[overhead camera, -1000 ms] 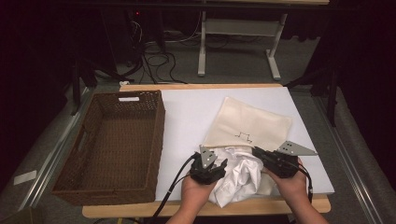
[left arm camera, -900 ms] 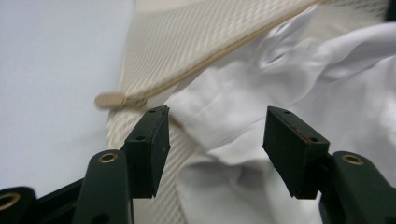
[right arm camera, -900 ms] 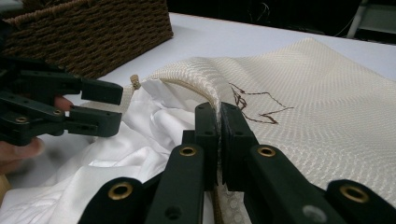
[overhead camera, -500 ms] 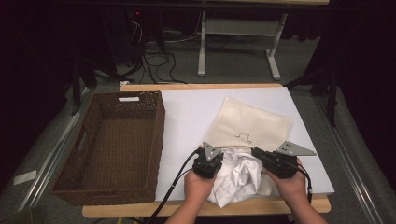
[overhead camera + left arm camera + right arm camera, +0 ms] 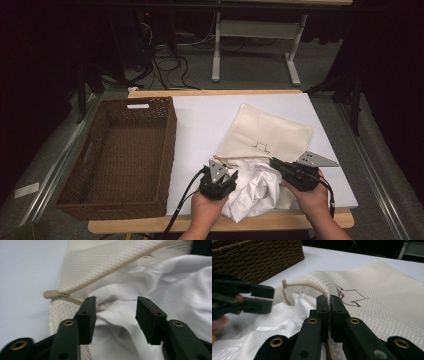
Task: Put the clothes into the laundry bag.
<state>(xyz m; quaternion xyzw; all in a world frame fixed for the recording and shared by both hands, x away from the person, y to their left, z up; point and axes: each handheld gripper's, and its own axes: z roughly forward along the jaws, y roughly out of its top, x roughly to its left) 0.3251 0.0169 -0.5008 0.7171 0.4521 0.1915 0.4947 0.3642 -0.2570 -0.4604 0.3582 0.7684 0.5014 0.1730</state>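
Right gripper [image 5: 328,298] is clamped tight on the rim of the mesh bag [image 5: 270,135]; left gripper [image 5: 116,308], jaws just opening, stands half-wide over the white cloth [image 5: 255,192] (nothing pinched), which spills from the bag's mouth at six o'clock of the table [image 5: 200,120]; wicker basket [image 5: 125,155] sits at nine o'clock.

Light: we see the desk [image 5: 200,120] evenly lit from above, the room behind dark.
Blur: our left gripper view is soft throughout.
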